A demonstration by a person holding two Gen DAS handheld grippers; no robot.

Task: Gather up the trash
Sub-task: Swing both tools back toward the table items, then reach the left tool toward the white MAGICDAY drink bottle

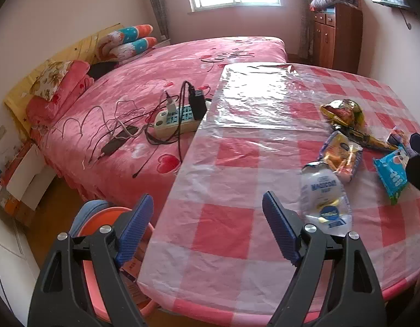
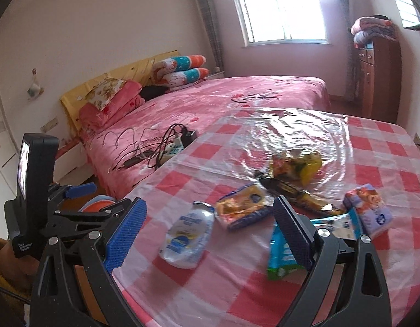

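Several snack wrappers lie on the red-and-white checked table (image 1: 223, 229). A white and blue wrapper (image 1: 324, 196) lies nearest, also in the right wrist view (image 2: 188, 234). An orange packet (image 1: 342, 155) (image 2: 242, 207), a crumpled gold bag (image 1: 343, 111) (image 2: 294, 164), a dark yellow wrapper (image 2: 300, 196), a blue-green packet (image 1: 391, 174) (image 2: 278, 250) and a purple pack (image 2: 369, 209) lie beyond. My left gripper (image 1: 207, 226) is open and empty over the table's left edge. My right gripper (image 2: 210, 229) is open and empty, its jaws either side of the white wrapper.
A pink bed (image 1: 155, 87) stands left of the table with a power strip (image 1: 177, 120) and tangled cables. An orange bin (image 1: 101, 226) sits on the floor under the table's left edge. A wooden cabinet (image 1: 335, 35) stands at the back right.
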